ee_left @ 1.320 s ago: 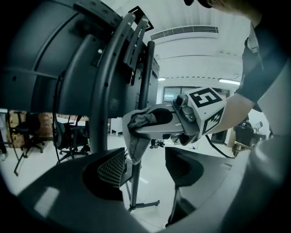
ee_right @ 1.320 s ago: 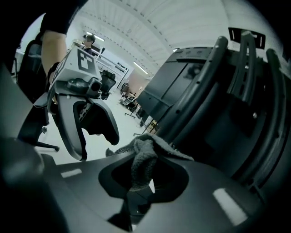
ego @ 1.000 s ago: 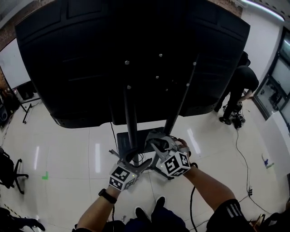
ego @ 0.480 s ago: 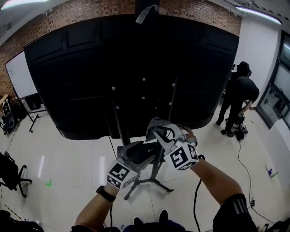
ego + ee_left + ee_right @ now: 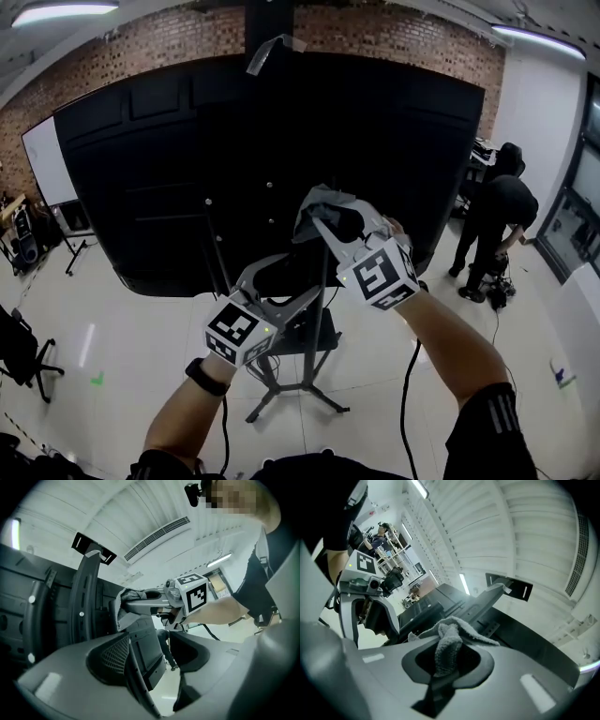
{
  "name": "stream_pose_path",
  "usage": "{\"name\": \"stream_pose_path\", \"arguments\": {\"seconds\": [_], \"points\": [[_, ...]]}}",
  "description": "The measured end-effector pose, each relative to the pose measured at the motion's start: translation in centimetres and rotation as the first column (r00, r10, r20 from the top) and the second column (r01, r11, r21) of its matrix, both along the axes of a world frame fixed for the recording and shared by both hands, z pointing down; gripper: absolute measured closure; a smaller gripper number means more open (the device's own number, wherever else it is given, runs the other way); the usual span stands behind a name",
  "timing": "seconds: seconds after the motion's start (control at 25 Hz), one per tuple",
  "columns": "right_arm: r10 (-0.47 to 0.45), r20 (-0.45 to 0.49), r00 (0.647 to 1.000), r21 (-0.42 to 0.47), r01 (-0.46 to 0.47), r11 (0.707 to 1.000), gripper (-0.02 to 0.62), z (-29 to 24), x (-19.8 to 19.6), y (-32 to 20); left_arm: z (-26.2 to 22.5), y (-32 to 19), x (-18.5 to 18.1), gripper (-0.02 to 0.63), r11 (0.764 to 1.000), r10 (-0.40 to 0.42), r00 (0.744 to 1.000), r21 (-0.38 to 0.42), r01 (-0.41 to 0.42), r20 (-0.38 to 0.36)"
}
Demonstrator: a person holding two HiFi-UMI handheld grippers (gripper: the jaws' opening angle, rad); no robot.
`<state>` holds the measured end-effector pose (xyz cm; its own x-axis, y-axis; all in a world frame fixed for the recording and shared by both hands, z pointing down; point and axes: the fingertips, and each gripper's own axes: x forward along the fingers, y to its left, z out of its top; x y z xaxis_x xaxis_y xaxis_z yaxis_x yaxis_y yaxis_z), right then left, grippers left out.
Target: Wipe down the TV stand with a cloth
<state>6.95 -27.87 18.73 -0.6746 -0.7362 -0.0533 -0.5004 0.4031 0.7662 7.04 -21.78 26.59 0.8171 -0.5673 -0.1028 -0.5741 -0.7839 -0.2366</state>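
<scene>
The TV stand point(image 5: 292, 380) has splayed black legs on the white floor and thin poles point(image 5: 217, 261) that rise to the back of a big black TV point(image 5: 178, 159). A grey cloth point(image 5: 323, 201) is pinched in my right gripper point(image 5: 330, 221), held up in front of the TV's back, right of the poles. In the right gripper view the cloth point(image 5: 447, 644) hangs folded between the jaws of the right gripper point(image 5: 445, 663). My left gripper point(image 5: 281, 274) is lower and to the left, open, nothing held. The left gripper view shows its jaws apart and the cloth point(image 5: 125, 600) beyond them.
A small black shelf point(image 5: 314, 330) sits low on the stand. A person in black point(image 5: 502, 211) stands at the right by some equipment. At the left are a whiteboard point(image 5: 42, 159) and an office chair point(image 5: 21, 352). A black cable point(image 5: 405, 394) hangs under my right arm.
Both grippers have risen from down near the stand's base to the height of the TV's lower back. The head view has tilted up. The cloth stayed in the right gripper.
</scene>
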Motion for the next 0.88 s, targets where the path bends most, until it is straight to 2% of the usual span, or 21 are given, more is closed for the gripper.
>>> {"name": "stream_pose_path", "arguments": {"seconds": [0.2, 0.44, 0.6, 0.88], "points": [[-0.038, 0.036, 0.999, 0.009, 0.037, 0.999, 0.540, -4.6, 0.9, -1.4, -3.8, -1.7, 1.7, 0.308, 0.999, -0.003, 1.000, 0.041, 0.003, 0.007], [-0.032, 0.051, 0.998, -0.028, 0.033, 0.999, 0.540, -5.7, 1.6, -3.2, -5.5, -2.8, 2.8, 0.308, 0.997, -0.026, 1.000, 0.066, 0.026, 0.007], [-0.037, 0.038, 0.999, -0.025, 0.038, 0.999, 0.540, -4.5, 2.0, -4.5, -4.5, -3.7, 3.2, 0.308, 0.998, -0.041, 0.999, 0.048, 0.040, 0.020], [-0.030, 0.058, 0.998, 0.032, 0.028, 0.999, 0.537, -3.1, 3.0, -4.7, -0.9, -4.8, 3.7, 0.308, 0.999, -0.050, 0.998, -0.017, 0.051, 0.037]]}}
